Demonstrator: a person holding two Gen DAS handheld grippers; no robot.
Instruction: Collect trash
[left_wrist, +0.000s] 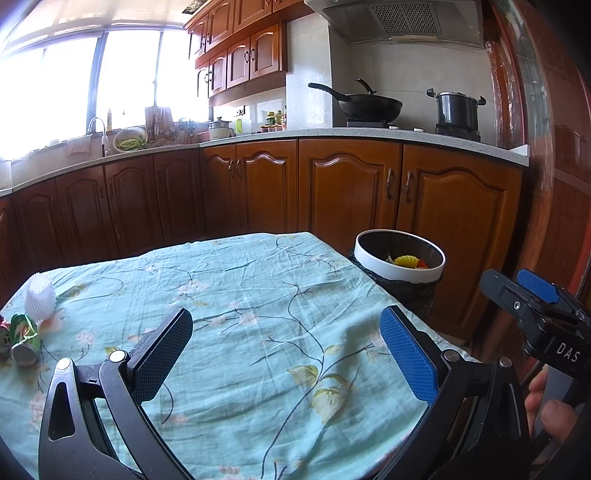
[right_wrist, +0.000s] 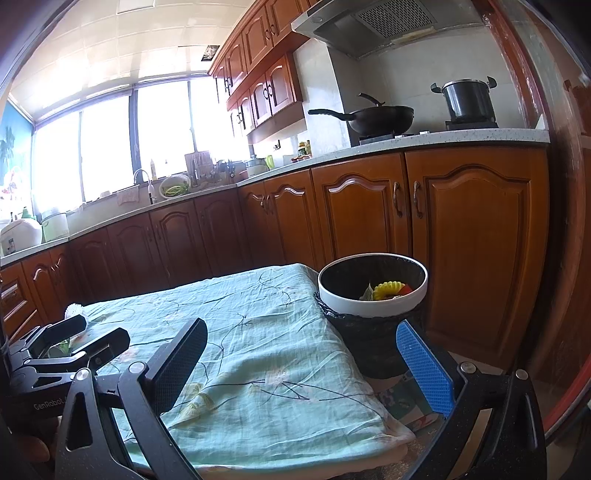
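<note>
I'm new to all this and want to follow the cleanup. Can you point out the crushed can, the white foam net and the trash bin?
crushed can (left_wrist: 25, 338), left wrist view, its green side.
white foam net (left_wrist: 39, 297), left wrist view, its middle.
trash bin (right_wrist: 369, 306), right wrist view, its white rim.

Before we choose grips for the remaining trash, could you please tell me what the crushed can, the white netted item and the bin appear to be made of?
Crushed can: thin metal, apparently; a shiny silver end and dented printed green wall.
White netted item: probably soft foam mesh; matte, with a diamond lattice.
Bin: smooth glossy white rim, likely plastic, over a wrinkled black plastic-film liner.
</note>
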